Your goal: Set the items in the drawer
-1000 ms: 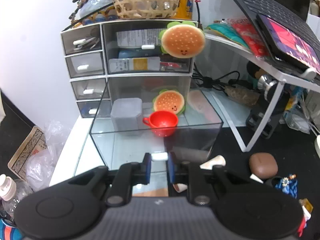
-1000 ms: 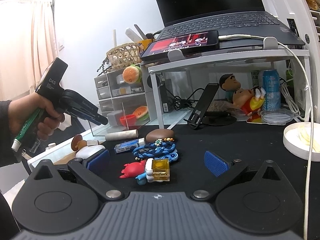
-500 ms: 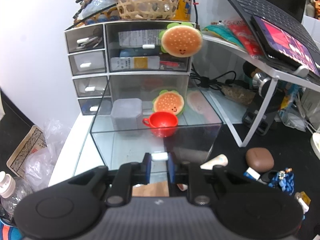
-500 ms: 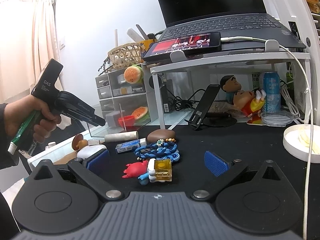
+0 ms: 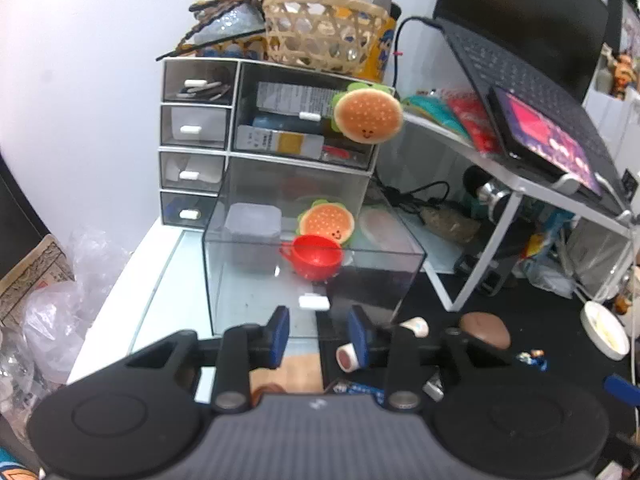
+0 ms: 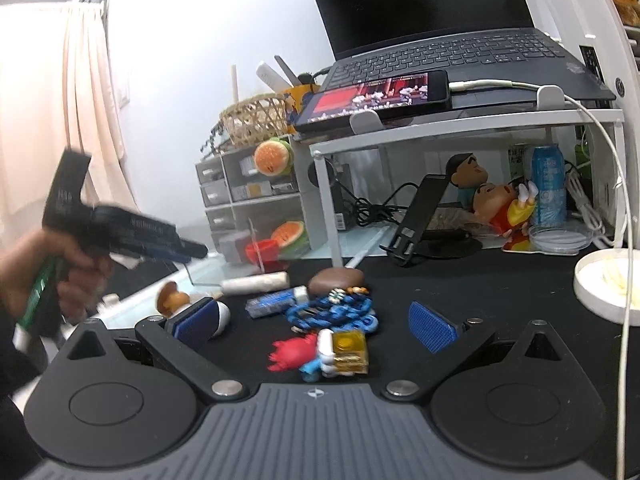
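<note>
The left wrist view looks down along its jaws, close to the pulled-out clear drawer (image 5: 312, 276) at 12 o'clock. The right wrist view sits low over the bench (image 6: 500, 292), facing the laptop stand (image 6: 460, 128). Both share the drawer, the burger toy (image 5: 368, 117) (image 6: 272, 159) and the wicker basket (image 5: 324, 36) (image 6: 256, 120).

Blurred: the black left gripper (image 6: 192, 249) and the person's hand (image 6: 76, 268) holding it.
Cut off: white round dish (image 6: 608, 284) at the right edge.
Half hidden: small red plastic cup (image 6: 260, 249) behind the clear drawer (image 6: 256, 248) wall.
</note>
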A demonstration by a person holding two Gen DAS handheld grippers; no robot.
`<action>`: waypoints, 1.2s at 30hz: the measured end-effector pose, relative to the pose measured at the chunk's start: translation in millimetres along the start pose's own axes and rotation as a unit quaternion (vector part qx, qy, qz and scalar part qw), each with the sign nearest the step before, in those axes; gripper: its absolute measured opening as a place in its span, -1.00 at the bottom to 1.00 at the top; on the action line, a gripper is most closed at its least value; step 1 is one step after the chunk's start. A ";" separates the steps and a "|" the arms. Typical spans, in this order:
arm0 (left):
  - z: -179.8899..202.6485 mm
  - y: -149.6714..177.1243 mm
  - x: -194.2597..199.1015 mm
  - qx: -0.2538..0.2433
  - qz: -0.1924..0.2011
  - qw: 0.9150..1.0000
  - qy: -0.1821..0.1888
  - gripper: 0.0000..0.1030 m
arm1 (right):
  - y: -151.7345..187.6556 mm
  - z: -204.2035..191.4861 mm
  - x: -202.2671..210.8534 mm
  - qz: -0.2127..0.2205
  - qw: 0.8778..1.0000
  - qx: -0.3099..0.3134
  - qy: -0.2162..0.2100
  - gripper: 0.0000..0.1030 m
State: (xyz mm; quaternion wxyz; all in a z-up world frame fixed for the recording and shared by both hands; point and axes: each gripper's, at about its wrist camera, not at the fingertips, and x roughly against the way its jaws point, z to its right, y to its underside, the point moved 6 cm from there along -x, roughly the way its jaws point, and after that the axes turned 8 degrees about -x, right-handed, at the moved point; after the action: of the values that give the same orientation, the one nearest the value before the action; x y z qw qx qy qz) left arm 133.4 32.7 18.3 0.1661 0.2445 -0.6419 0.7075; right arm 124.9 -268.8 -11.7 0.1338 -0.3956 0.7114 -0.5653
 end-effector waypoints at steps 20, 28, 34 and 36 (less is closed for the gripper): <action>-18.1 42.0 10.7 -0.058 0.011 0.997 0.050 -0.13 | -12.3 -60.7 -36.8 -0.049 0.997 0.054 0.033 1.00; -26.8 40.5 26.2 -0.054 0.027 0.996 0.070 -0.11 | -24.4 -83.5 -63.9 -0.098 0.992 0.066 0.036 0.86; -37.3 38.2 31.9 -0.039 0.035 0.995 0.080 -0.09 | -31.0 -95.9 -88.5 -0.143 0.986 0.073 0.040 0.72; -40.7 37.7 32.9 -0.035 0.038 0.995 0.081 -0.07 | -33.3 -100.0 -96.5 -0.158 0.984 0.076 0.041 0.66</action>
State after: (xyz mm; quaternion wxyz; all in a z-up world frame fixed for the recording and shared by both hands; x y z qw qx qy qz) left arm 80.2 65.8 3.2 0.1990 0.1563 -0.6596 0.7078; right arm 137.7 -131.6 26.4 0.0430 -0.4679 0.6000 -0.6475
